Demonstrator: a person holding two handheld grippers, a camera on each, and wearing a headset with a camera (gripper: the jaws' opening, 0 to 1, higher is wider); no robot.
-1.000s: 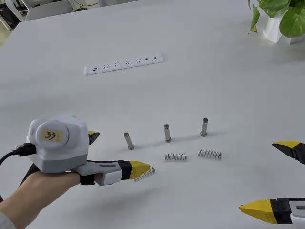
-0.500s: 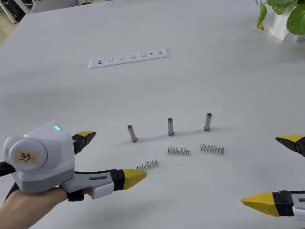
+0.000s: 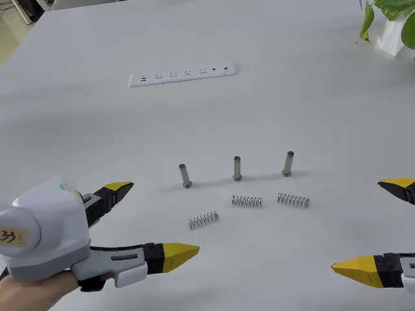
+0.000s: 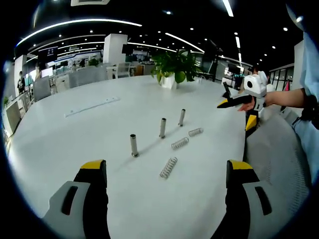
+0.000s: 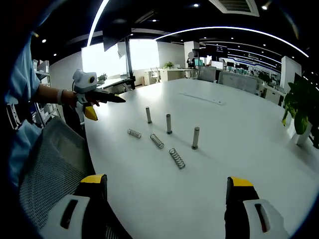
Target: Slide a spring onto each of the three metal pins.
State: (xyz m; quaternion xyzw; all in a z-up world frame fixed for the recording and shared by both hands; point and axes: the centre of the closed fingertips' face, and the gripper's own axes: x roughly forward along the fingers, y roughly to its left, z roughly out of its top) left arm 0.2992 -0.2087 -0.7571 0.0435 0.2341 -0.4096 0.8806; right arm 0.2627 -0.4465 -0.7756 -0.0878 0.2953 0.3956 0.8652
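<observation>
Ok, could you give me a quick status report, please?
Left gripper open, empty; right gripper open, empty. Three pins upright, bare. Three springs loose beside them. Nothing blocks the springs.

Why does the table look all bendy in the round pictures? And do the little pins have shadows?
Left gripper view: a fisheye lens curves the table edge and bows the ceiling light strips. Right gripper view: the same bending, with a washed-out bright patch at the back. Head view: the table looks flat, and the pins cast faint, soft shadows.
</observation>
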